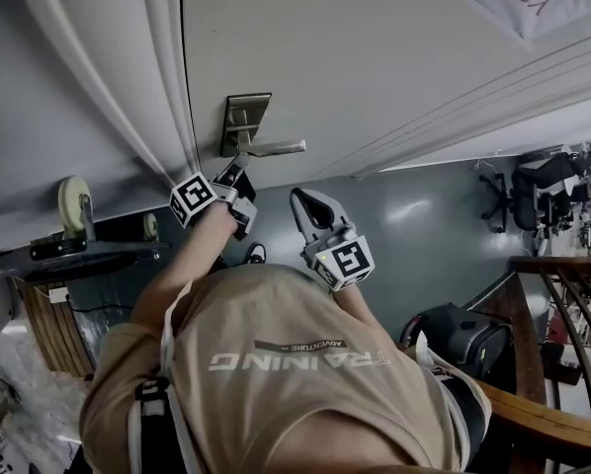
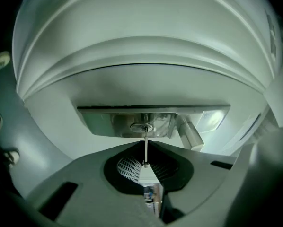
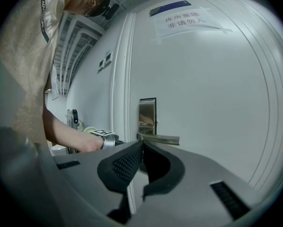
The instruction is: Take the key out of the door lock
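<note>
Extraction is the step in hand. Your left gripper [image 2: 146,144] has its jaws pinched together on the key [image 2: 145,151], which shows edge-on as a thin metal strip running from between the pads up into the keyhole [image 2: 141,127]. The key is seated in the lock and not yet out. From the head view, that gripper [image 1: 238,169] is pressed up close to the metal lock plate [image 1: 244,117], just beside the lever handle [image 1: 274,148].

Your right gripper [image 3: 142,144] has its jaws closed on nothing and hangs back from the door [image 3: 212,103], apart from the lock plate [image 3: 147,110].

Next, as I judge it, you need a straight pull back along the line of the key, with no twist and no sideways lean, since a thin blade could bind in the cylinder or slip from the pads. Keep the pinch firm and clear the handle as you draw away.

Around you, the door is pale and panelled, with a printed paper notice [image 3: 186,20] taped high on it. The floor [image 1: 414,235] is smooth, grey and glossy. An office chair [image 1: 523,196] stands well off to one side, and a wheeled cart [image 1: 73,205] sits near the door frame on the other.
</note>
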`<state>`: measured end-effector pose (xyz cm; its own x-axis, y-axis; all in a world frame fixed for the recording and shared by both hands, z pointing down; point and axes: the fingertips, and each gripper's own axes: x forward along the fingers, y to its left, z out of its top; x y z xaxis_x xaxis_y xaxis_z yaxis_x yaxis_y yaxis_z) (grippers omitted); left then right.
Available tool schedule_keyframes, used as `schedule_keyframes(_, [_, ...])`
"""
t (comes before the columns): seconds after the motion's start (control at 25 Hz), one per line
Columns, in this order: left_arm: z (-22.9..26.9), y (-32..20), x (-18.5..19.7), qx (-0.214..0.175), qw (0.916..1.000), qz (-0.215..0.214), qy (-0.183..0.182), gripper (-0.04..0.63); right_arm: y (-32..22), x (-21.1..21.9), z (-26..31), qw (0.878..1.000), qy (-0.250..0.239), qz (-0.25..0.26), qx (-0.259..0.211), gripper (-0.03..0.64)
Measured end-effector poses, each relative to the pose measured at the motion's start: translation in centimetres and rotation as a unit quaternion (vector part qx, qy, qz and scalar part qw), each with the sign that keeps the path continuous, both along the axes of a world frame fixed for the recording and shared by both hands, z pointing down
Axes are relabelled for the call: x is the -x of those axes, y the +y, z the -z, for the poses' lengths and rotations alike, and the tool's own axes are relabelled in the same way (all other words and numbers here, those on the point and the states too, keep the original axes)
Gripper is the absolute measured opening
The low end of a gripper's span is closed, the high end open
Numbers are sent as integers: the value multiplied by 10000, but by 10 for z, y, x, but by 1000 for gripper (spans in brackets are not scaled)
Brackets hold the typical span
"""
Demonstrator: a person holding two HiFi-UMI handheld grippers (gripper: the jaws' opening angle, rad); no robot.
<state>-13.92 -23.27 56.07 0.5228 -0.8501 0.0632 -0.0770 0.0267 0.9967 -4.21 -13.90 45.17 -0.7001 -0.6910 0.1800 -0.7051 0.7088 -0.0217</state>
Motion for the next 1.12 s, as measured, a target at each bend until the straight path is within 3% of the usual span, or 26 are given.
schedule_keyframes(0.08, [0,0,0,8,9995,-5,-317,21,-1,1,2,10000,13,57,-30,15])
schedule_keyframes(0.24, [1,6,-3,-10,9998,62,205,21,-3,2,5,9999,-28,135,-68,15])
schedule_keyframes(0.72, [0,9,-2,136,9998,99,100,21,-3,1,7,9989,-108,440,-136,15])
schedule_keyframes(0.92, [0,10,-2,151,9993,330,61,21,-8,-5,10,9985,-136,504,-179,15])
schedule_keyframes(1.12, [1,21,-5,89,9998,151,-26,21,-8,-14,10,9981,-190,560,-194,15])
